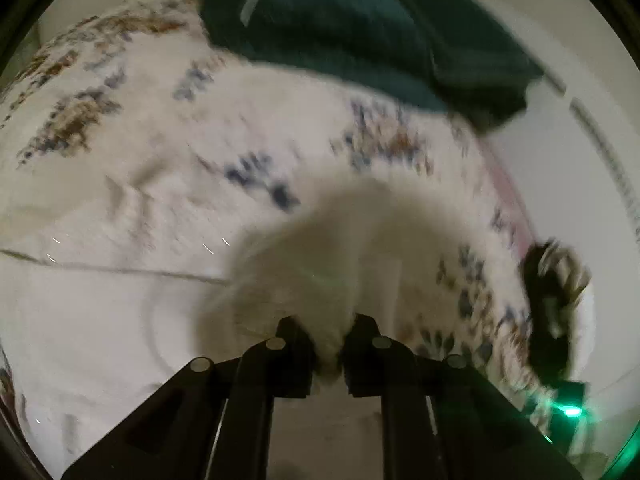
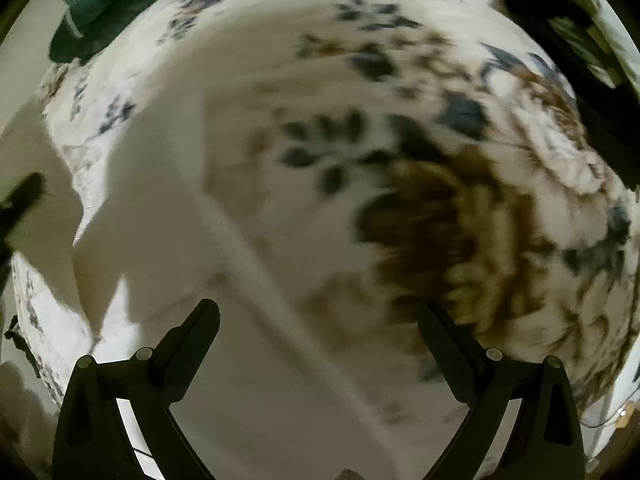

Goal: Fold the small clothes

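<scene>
Left wrist view: the left gripper (image 1: 329, 344) is being shown with its two black fingers (image 1: 294, 354) drawn close together, and a bunch of pale cream cloth (image 1: 320, 268) is being pinched between the pads. From the jaws the cloth is being seen to spread forward as a soft, blurred mound. Beneath it a white floral bedspread (image 1: 132, 148) with blue and brown sprigs is being seen across most of the frame. A dark green garment (image 1: 360, 28) is being shown lying at the far edge of the spread, folded or bunched; which of the two cannot be told through the blur. At the right edge a black device (image 1: 554, 300) is being seen over the spread, with a green light (image 1: 572, 412) below it; its identity cannot be told. Right wrist view: the right gripper (image 2: 320, 340) is being shown with its fingers (image 2: 192, 352) standing wide apart, and nothing is being clamped between them. Below the open jaws a pale cream cloth panel (image 2: 248, 320) is being seen lying over the floral bedspread (image 2: 460, 128), with a raised fold or seam running diagonally across it. A large brown flower print (image 2: 460, 240) is being seen just beside the right-hand finger. The dark green garment (image 2: 104, 4) is being shown at the upper left, well apart from the gripper. A black shape (image 2: 580, 52) is being seen at the upper right edge, too blurred to be identified.
</scene>
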### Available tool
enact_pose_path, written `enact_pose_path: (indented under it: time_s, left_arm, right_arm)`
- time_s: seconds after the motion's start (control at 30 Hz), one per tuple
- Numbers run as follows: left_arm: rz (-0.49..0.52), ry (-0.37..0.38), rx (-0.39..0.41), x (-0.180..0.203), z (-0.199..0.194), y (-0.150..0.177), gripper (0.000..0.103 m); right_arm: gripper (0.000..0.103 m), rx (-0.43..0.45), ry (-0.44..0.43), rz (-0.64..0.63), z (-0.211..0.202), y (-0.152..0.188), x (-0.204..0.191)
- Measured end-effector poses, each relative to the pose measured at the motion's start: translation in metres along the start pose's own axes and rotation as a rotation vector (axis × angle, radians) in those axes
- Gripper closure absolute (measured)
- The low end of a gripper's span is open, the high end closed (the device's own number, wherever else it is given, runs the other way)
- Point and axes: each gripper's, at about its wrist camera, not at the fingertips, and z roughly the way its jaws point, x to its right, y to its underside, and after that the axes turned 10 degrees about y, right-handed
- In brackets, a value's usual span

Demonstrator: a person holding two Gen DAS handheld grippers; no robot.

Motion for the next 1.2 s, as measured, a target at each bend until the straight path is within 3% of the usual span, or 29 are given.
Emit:
enact_pose_path:
  time_s: [0.03, 0.07, 0.1, 0.13, 0.17, 0.2, 0.23, 0.33, 0.4, 0.43, 0.53, 0.6, 0.63, 0.67, 0.73, 0.77, 0.87, 0.93, 1.03, 1.1, 1.2]
  left_arm:
    - [0.005, -0.036, -0.025, 0.004, 0.009, 0.004, 0.088]
    - [0.011, -0.066, -0.037, 0.005, 0.012, 0.009, 0.075]
    - [0.011, -0.084, -0.047, 0.001, 0.011, 0.013, 0.054]
    - [-0.002, -0.108, -0.053, -0.008, 0.005, 0.021, 0.043]
    - [-0.013, -0.133, -0.052, -0.012, 0.004, 0.025, 0.024]
    - [-0.027, -0.170, -0.041, -0.024, -0.004, 0.031, 0.019]
    - [-0.039, -0.219, -0.024, -0.037, -0.018, 0.043, 0.019]
    - [-0.089, -0.354, 0.000, -0.076, -0.054, 0.081, 0.019]
    - [-0.128, -0.461, -0.022, -0.107, -0.069, 0.111, 0.019]
    - [-0.151, -0.514, -0.042, -0.127, -0.076, 0.130, 0.019]
    - [-0.244, -0.583, -0.100, -0.167, -0.079, 0.166, 0.019]
    - [-0.304, -0.596, -0.114, -0.190, -0.076, 0.183, 0.019]
    - [-0.319, -0.583, -0.111, -0.196, -0.075, 0.188, 0.016]
    - [-0.330, -0.574, -0.106, -0.201, -0.073, 0.191, 0.006]
    - [-0.340, -0.578, -0.109, -0.209, -0.069, 0.195, 0.000]
    - [-0.352, -0.566, -0.111, -0.213, -0.066, 0.195, 0.000]
    - [-0.398, -0.534, -0.091, -0.223, -0.064, 0.195, 0.000]
    - [-0.407, -0.524, -0.072, -0.225, -0.066, 0.197, 0.000]
    - [-0.388, -0.526, -0.057, -0.224, -0.068, 0.201, 0.000]
    - [-0.382, -0.520, -0.068, -0.224, -0.069, 0.201, 0.000]
    - [-0.391, -0.508, -0.084, -0.227, -0.072, 0.202, 0.000]
  right_arm:
    - [0.002, -0.009, -0.007, 0.003, -0.002, 0.001, 0.014]
    - [0.002, -0.027, -0.021, 0.005, -0.004, 0.000, 0.030]
    - [0.003, -0.041, -0.040, 0.010, -0.006, -0.003, 0.040]
    - [0.005, -0.053, -0.075, 0.014, -0.010, -0.007, 0.051]
    - [0.022, -0.053, -0.108, 0.016, -0.015, -0.010, 0.062]
    - [0.051, -0.051, -0.138, 0.015, -0.021, -0.012, 0.069]
    - [0.060, -0.062, -0.152, 0.002, -0.024, -0.013, 0.071]
    - [0.062, -0.068, -0.253, -0.035, -0.036, -0.033, 0.065]
    - [0.048, -0.067, -0.308, -0.068, -0.040, -0.050, 0.051]
    - [0.047, -0.065, -0.330, -0.084, -0.040, -0.060, 0.040]
    - [0.047, -0.080, -0.354, -0.161, -0.026, -0.087, -0.017]
    - [0.047, -0.091, -0.333, -0.197, -0.016, -0.088, -0.045]
    - [0.047, -0.104, -0.320, -0.218, -0.011, -0.086, -0.056]
    - [0.047, -0.117, -0.299, -0.247, -0.003, -0.088, -0.073]
    - [0.086, -0.095, -0.262, -0.304, 0.004, -0.082, -0.089]
    - [0.092, -0.060, -0.200, -0.344, 0.004, -0.079, -0.098]
    - [0.093, 0.024, -0.127, -0.353, -0.005, -0.082, -0.089]
    - [0.092, -0.011, -0.126, -0.372, 0.002, -0.084, -0.081]
    - [0.071, -0.128, -0.186, -0.381, 0.010, -0.097, -0.081]
    - [0.054, -0.091, -0.271, -0.257, 0.000, -0.122, -0.061]
    - [0.045, -0.112, -0.329, -0.067, 0.016, -0.157, -0.034]
